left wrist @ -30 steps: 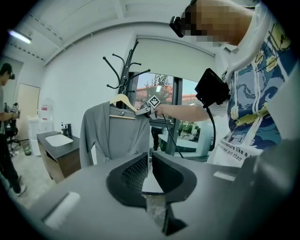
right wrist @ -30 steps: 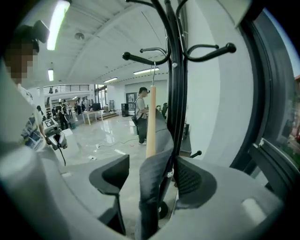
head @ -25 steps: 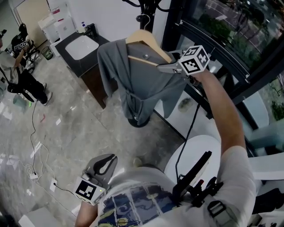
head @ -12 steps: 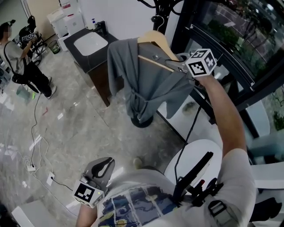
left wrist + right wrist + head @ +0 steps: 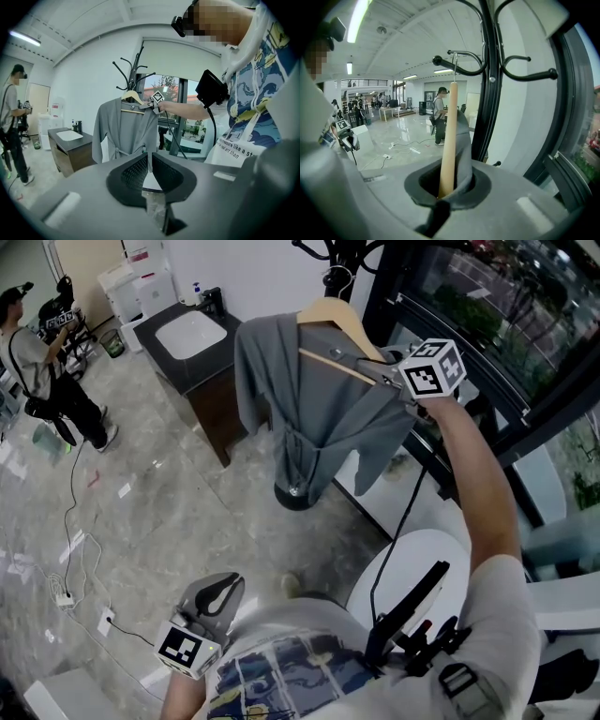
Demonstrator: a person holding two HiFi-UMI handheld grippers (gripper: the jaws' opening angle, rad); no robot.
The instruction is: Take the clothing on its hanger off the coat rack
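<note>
A grey robe (image 5: 309, 418) hangs on a wooden hanger (image 5: 333, 317) at the black coat rack (image 5: 342, 257). In the right gripper view the hanger's wire hook (image 5: 454, 65) reaches up to a rack arm (image 5: 461, 61). My right gripper (image 5: 375, 369) is shut on the hanger's right shoulder end (image 5: 449, 136), with grey cloth (image 5: 464, 140) pinched alongside the wood. My left gripper (image 5: 220, 592) hangs low by my waist, shut and holding nothing. It faces the robe (image 5: 123, 131) from a distance.
A dark cabinet with a white sink (image 5: 192, 334) stands left of the rack's round base (image 5: 298, 495). Dark window frames (image 5: 450, 324) run close behind the rack. A white round table (image 5: 412, 563) is near my legs. Cables (image 5: 75, 549) lie on the floor. A person (image 5: 42, 362) stands far left.
My right gripper's jaws have closed onto the hanger's shoulder end. The robe and hanger sit slightly further right in the head view. My left gripper stays low.
</note>
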